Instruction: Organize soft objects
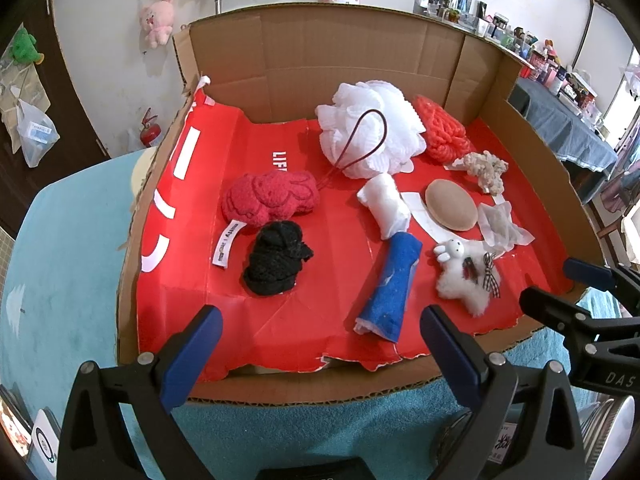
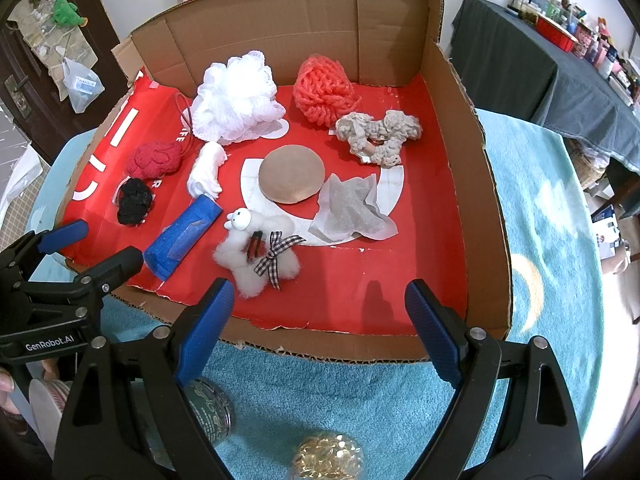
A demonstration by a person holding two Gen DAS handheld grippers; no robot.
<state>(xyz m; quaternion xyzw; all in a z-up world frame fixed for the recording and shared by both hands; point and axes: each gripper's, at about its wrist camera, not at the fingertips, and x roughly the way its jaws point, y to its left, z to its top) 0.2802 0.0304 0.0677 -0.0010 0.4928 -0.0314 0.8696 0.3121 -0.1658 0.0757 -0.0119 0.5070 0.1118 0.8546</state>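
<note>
A table covered with a light blue towel (image 2: 532, 216) carries a shallow cardboard box (image 2: 476, 184) with its near side cut low, and the floor of the box is lined with red printed paper (image 1: 280, 312). Behind it is a white wall with a pink plush toy (image 1: 157, 18) hanging on it, and to the right a second table draped in dark cloth is crowded with small bottles. The soft things lie spread across the red paper. At the far side sit a white mesh bath puff (image 2: 234, 98) and, to its right, an orange knitted bundle (image 2: 324, 90), with a beige yarn scrunchie (image 2: 378, 136) nearer and further right. In the middle lies a round tan sponge (image 2: 291, 179), a crumpled grey-white mesh cloth (image 2: 352, 210) just right of it and a rolled white cloth (image 2: 206, 174) to its left. On the left side a red knitted piece (image 1: 270, 198) lies beside a black crocheted lump (image 1: 276, 258). Nearer the front edge a blue roll (image 2: 182, 236) lies tilted, and just right of it a fluffy white toy animal (image 2: 256, 256) with a checked bow. The left gripper (image 1: 320, 336) hovers over the near left edge of the box, released, its blue pads wide apart with nothing between them. The right gripper (image 2: 320, 308) hangs over the near right part, likewise spread wide and empty.
</note>
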